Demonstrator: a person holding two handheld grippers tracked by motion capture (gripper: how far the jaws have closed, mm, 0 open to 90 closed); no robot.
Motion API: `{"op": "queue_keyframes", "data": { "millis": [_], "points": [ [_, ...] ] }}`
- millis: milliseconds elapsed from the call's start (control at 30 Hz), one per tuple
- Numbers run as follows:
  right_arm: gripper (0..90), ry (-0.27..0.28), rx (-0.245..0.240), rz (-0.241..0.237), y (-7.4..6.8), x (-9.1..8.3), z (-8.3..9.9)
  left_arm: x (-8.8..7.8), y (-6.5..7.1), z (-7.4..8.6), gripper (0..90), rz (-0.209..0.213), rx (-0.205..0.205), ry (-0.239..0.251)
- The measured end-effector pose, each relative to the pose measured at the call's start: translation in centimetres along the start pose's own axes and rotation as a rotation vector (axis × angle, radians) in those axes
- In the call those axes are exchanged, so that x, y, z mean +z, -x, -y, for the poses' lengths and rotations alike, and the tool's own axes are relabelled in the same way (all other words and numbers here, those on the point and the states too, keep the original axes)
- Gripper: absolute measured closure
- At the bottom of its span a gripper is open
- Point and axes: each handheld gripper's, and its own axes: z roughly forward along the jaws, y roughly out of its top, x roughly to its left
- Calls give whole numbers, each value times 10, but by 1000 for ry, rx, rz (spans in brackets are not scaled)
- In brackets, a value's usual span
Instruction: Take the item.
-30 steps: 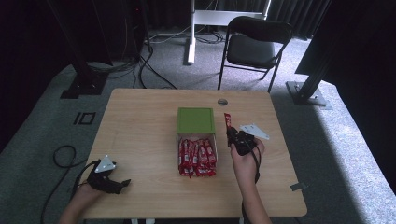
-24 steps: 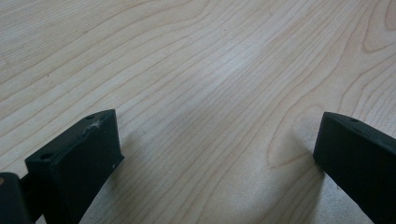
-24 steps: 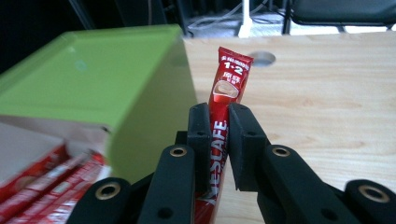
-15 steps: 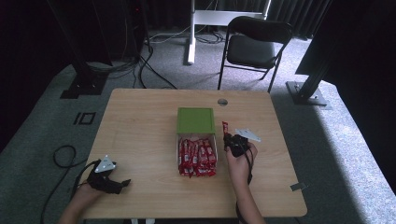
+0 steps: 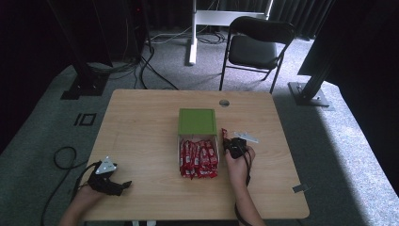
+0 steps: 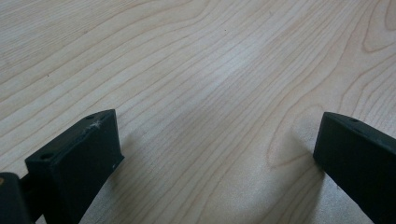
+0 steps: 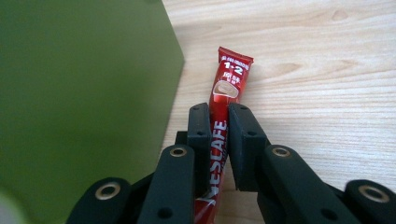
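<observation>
Right gripper (image 7: pixel 218 135), seen along its own jaws: clamped on a slim red instant-coffee stick sachet (image 7: pixel 228 88), jaws pressed flat against both faces at about mid-length. The sachet's top end juts forward past the jaw tips, over bare wood. Immediately to the gripper's left, the plain green lid of the box (image 7: pixel 79 93) fills the side, close but not touching the sachet as far as I can tell.

From the high view: the right gripper (image 5: pixel 227 141) sits just right of a clear tray packed with red sachets (image 5: pixel 198 157), sachet (image 5: pixel 224 135) pointing away from the person. The green square lid (image 5: pixel 197 121) lies beyond the tray, butted against its far edge.

Left gripper (image 5: pixel 123 184) rests at the near left corner of the light wooden table (image 5: pixel 141 122), well apart from the tray, jaws spread wide and holding nothing; its own view (image 6: pixel 212 154) shows wood grain between them.

Judgement: one stick is in hand beside the tray; whether going in or coming out I cannot tell. The tray looks nearly full. If loading, placing this stick and closing the lid remain.
</observation>
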Motion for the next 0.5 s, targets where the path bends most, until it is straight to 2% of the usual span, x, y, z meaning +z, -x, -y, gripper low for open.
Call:
{"op": "queue_keyframes", "data": {
  "millis": [333, 433, 500],
  "points": [
    [799, -41, 19, 14, 3, 13, 3, 0, 0, 0, 16, 0, -1, 1],
    [798, -51, 18, 8, 3, 15, 4, 0, 0, 0, 16, 0, -1, 1],
    [798, -51, 36, -2, 4, 16, 5, 0, 0, 0, 16, 0, -1, 1]
  ]
}}
